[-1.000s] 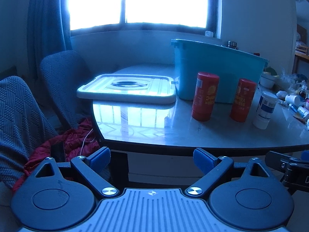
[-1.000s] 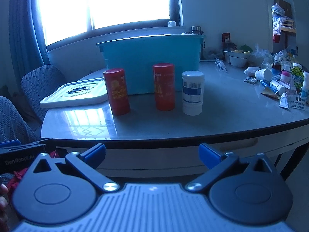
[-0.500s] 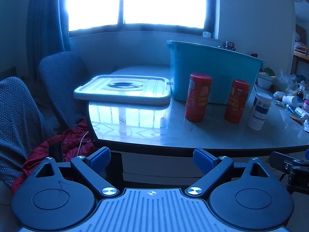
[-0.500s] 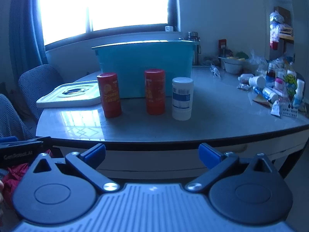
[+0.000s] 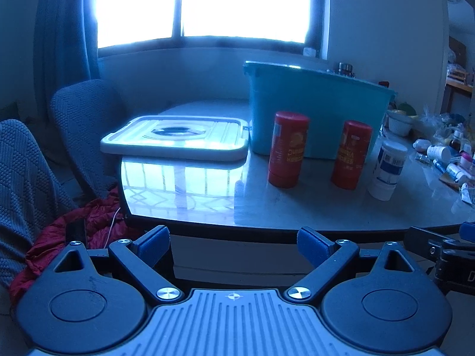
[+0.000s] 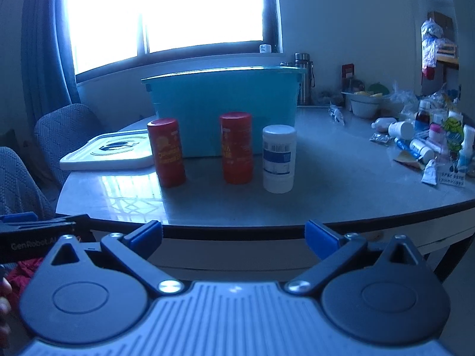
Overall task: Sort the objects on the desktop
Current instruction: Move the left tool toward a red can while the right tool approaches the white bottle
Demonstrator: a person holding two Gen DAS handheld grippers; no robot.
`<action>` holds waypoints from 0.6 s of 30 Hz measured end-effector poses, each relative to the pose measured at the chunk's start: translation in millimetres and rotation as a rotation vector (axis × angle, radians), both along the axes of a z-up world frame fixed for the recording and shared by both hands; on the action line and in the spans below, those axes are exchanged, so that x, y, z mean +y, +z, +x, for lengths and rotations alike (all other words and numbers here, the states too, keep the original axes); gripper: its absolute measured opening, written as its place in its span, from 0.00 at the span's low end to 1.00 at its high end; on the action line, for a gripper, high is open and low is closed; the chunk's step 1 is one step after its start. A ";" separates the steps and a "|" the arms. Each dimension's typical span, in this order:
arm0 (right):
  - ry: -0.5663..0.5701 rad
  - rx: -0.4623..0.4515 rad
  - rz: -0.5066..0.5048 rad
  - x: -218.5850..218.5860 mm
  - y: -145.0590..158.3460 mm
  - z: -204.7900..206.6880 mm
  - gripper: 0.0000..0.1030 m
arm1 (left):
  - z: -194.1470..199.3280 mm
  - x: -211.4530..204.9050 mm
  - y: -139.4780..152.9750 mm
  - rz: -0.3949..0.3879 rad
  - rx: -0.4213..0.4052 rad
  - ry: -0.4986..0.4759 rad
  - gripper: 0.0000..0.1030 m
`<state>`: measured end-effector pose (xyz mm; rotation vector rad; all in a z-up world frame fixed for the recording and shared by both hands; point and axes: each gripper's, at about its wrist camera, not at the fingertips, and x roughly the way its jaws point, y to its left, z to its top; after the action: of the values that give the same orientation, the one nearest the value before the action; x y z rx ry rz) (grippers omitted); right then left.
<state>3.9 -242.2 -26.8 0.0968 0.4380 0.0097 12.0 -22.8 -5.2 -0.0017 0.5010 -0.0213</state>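
Observation:
Two red canisters (image 5: 286,149) (image 5: 351,154) and a white bottle with a blue label (image 5: 387,169) stand upright in a row on the table, in front of a teal storage bin (image 5: 314,109). The right wrist view shows the same row: red canisters (image 6: 167,152) (image 6: 237,147), white bottle (image 6: 279,158), bin (image 6: 225,103). The bin's white lid (image 5: 175,141) lies flat at the table's left. My left gripper (image 5: 233,244) and my right gripper (image 6: 233,235) are both open and empty, held off the table's front edge, short of the row.
Small bottles, tubes and packets (image 6: 427,145) clutter the table's right side, with a bowl (image 6: 363,105) and a steel flask (image 6: 302,78) behind. Grey chairs (image 5: 80,118) and a red garment (image 5: 74,231) sit left of the table. The dark table edge (image 6: 267,227) runs just ahead.
Both views have shifted slightly: the row of containers drifted left and a bit farther off in each. Both grippers stayed open.

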 end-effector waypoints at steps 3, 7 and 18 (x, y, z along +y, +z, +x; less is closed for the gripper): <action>0.005 0.007 -0.014 -0.9 -2.4 4.9 1.00 | 8.6 -1.9 -3.8 -0.002 0.006 0.003 0.92; -0.004 0.009 -0.036 -4.0 -3.7 12.0 1.00 | 19.1 -5.0 -6.8 0.000 0.005 0.000 0.92; -0.045 -0.005 -0.022 -12.9 -8.7 26.4 1.00 | 41.1 -19.8 -11.5 0.004 -0.012 -0.020 0.92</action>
<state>30.3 -255.1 -35.5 0.0847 0.4304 -0.0394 53.0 -42.6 -16.6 0.0072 0.4892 -0.0395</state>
